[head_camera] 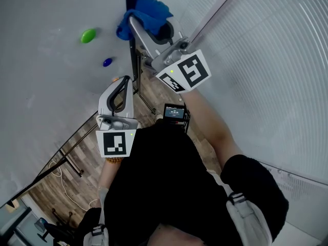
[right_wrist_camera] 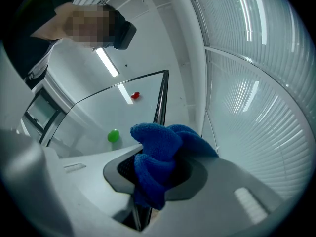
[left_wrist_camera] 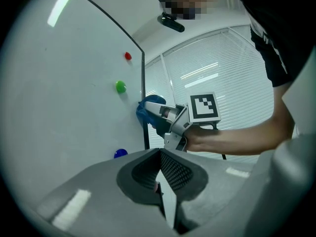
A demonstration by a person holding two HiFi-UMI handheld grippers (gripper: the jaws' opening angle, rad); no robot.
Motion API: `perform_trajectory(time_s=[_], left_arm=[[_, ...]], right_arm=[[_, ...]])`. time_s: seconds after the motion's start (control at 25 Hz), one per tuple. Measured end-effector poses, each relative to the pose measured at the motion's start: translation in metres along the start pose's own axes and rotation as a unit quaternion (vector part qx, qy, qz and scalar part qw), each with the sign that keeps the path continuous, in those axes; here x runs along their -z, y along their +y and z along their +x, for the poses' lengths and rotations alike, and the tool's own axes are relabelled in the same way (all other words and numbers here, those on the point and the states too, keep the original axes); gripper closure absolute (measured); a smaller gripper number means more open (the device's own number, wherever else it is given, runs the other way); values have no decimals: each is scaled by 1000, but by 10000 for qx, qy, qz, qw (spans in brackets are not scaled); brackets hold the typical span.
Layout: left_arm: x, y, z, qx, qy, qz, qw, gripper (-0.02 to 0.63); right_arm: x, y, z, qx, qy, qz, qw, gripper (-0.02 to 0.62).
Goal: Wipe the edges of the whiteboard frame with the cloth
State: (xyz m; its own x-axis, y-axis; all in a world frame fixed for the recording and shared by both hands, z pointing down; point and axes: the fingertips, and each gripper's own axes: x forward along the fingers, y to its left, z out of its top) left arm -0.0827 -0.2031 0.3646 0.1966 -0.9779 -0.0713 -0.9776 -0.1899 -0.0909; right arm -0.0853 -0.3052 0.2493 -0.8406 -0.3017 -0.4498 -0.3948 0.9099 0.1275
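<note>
nearest: left gripper (head_camera: 125, 82), jaws closed tight w/ nothing held, idle. beyond, right gripper (head_camera: 139, 25) clamped on blue cloth (head_camera: 148, 9), pressed vs whiteboard frame edge (head_camera: 133, 55); edge's long axis straight ahead of those jaws.

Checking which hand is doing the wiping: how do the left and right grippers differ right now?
The right gripper is shut on the blue cloth; the left gripper is shut on nothing. The right gripper sits at the whiteboard frame; the left gripper hangs lower, off the frame. Both carry a marker cube.
</note>
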Motion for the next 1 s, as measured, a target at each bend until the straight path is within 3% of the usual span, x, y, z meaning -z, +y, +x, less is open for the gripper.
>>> perform_trajectory(time_s=[1.0], left_arm=[[-23,5,8,203,13,-96,9997,606]], right_arm=[[40,-3,-11,-14,393,-8,9992,489]])
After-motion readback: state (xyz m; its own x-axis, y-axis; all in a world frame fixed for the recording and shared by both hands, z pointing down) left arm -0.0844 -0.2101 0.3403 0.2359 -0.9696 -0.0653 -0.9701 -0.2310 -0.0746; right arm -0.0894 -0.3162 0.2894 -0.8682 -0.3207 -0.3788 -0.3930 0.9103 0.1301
